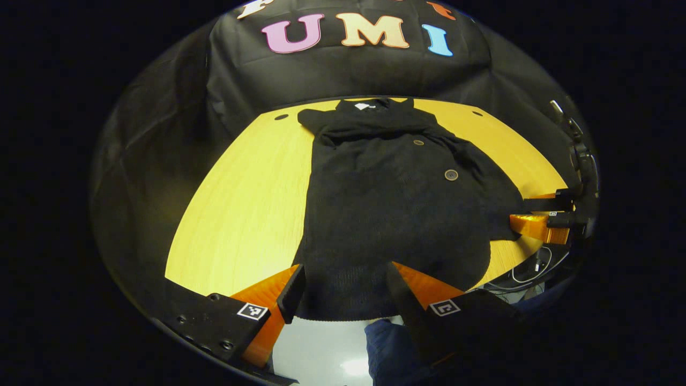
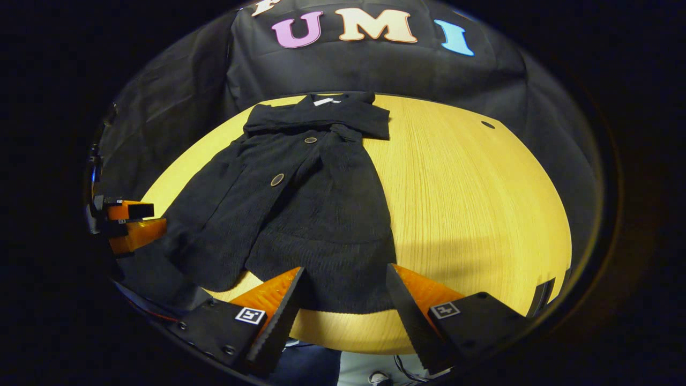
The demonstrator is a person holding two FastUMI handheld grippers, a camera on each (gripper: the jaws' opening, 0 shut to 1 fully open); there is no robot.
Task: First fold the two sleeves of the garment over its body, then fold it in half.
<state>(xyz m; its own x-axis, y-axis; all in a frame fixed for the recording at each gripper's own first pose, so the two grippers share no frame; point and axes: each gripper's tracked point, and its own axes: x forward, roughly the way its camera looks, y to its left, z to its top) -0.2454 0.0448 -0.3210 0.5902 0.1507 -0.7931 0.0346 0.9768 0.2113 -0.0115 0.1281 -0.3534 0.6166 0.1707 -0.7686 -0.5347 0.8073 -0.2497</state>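
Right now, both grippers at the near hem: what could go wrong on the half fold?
1. The black coat hem overhangs the near edge of the wooden table; a weak pinch could let it slide off.
2. Both folded sleeves lie loose on top; lifting the hem could spill them.
3. The left gripper and right gripper are open; uneven grasps may skew the fold.

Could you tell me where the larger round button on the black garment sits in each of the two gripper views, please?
Left gripper view: the larger button sits right of centre on the garment.
Right gripper view: the same button sits left of centre.
Shared landmark: the smaller button lies farther from the camera than it in both, toward the collar.
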